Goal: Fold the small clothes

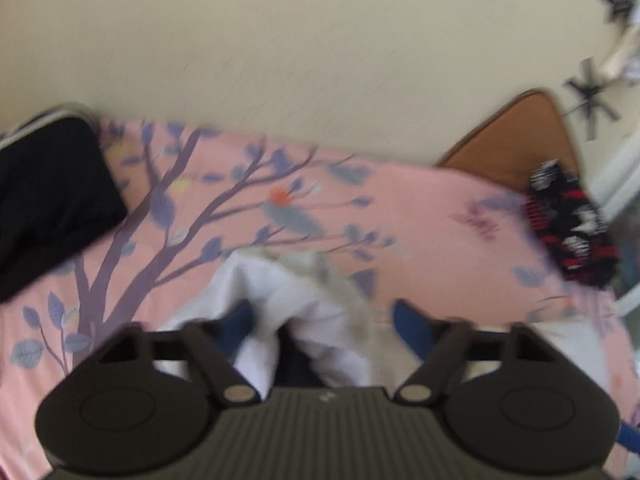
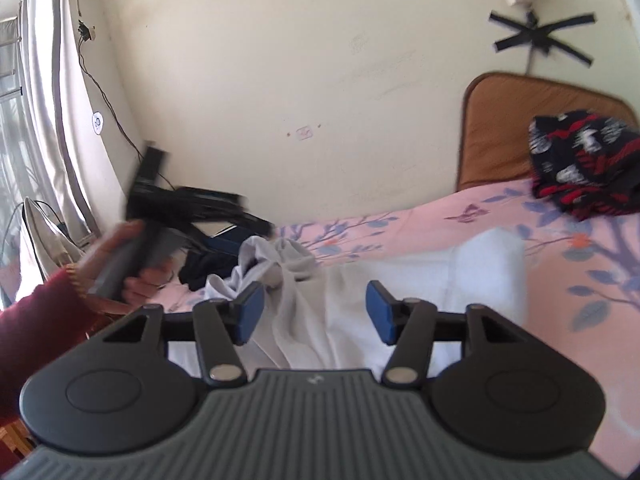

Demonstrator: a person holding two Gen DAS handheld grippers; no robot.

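Lying on the bed: a white garment (image 2: 420, 280), partly flat, with 1 end bunched and lifted into a crumpled peak at its left in the right wrist view.
Garment in the left wrist view: the same white cloth (image 1: 288, 300) rises between the 2 blue pads; this picture is blurred, so whether either pad touches it is hard to say.
Left gripper (image 1: 324, 316): fingers spread apart, cloth in the gap, no clear pinch.
Left gripper seen from the right wrist (image 2: 224, 216): a dark blurred shape above the bunched end, held by a hand (image 2: 132, 264) in a dark red sleeve (image 2: 36, 332).
Right gripper (image 2: 316, 312): fingers spread wide over the flat part of the garment, pads clear of the cloth, nothing pinched.
Bed sheet (image 2: 560, 340): pink, printed with purple branches and blue leaves, beneath the garment.
Other clothes: a black, red and white patterned piece (image 2: 580, 168) at the head of the bed, well apart from the garment; a black item (image 1: 48, 200) on the sheet at the left.
Headboard (image 2: 500, 132): brown, against the cream wall (image 2: 280, 60).
Curtain (image 2: 52, 100): pale, at the far left.
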